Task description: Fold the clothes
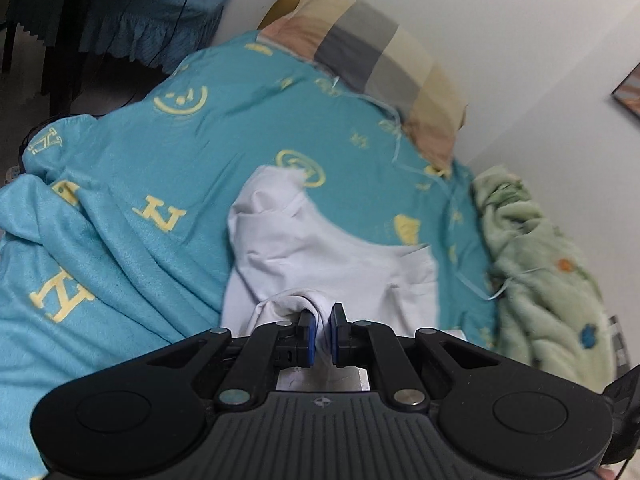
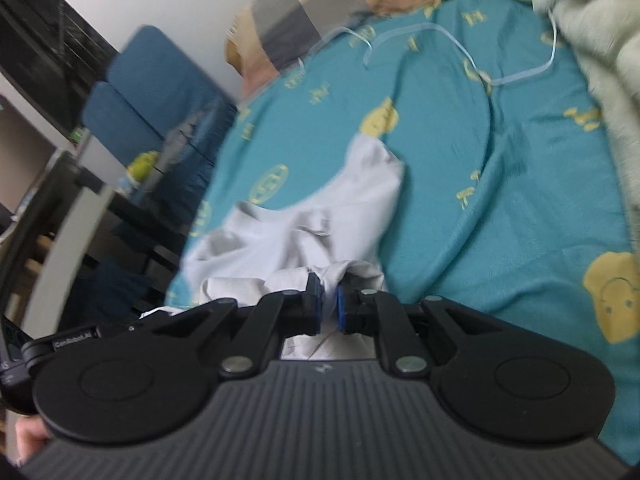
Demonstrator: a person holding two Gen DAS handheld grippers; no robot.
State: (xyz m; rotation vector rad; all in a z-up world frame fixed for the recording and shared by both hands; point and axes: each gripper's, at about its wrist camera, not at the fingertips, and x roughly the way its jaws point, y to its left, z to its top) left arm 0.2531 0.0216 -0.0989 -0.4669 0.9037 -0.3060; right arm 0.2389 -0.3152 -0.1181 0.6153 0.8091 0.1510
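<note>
A white garment [image 1: 316,256] lies rumpled on a teal bedsheet with yellow prints [image 1: 152,152]. My left gripper [image 1: 322,320] is shut on a bunched edge of the garment at its near side. The same garment shows in the right wrist view [image 2: 320,224], partly lifted and creased. My right gripper [image 2: 329,304] is shut on another bunched edge of it. Both pinch cloth between blue pads.
A patchwork pillow [image 1: 376,60] lies at the head of the bed against a white wall. A pale green fleece blanket [image 1: 544,272] is heaped at the right. A thin light-blue ribbon [image 2: 424,32] lies on the sheet. A blue chair [image 2: 136,96] and dark furniture stand left of the bed.
</note>
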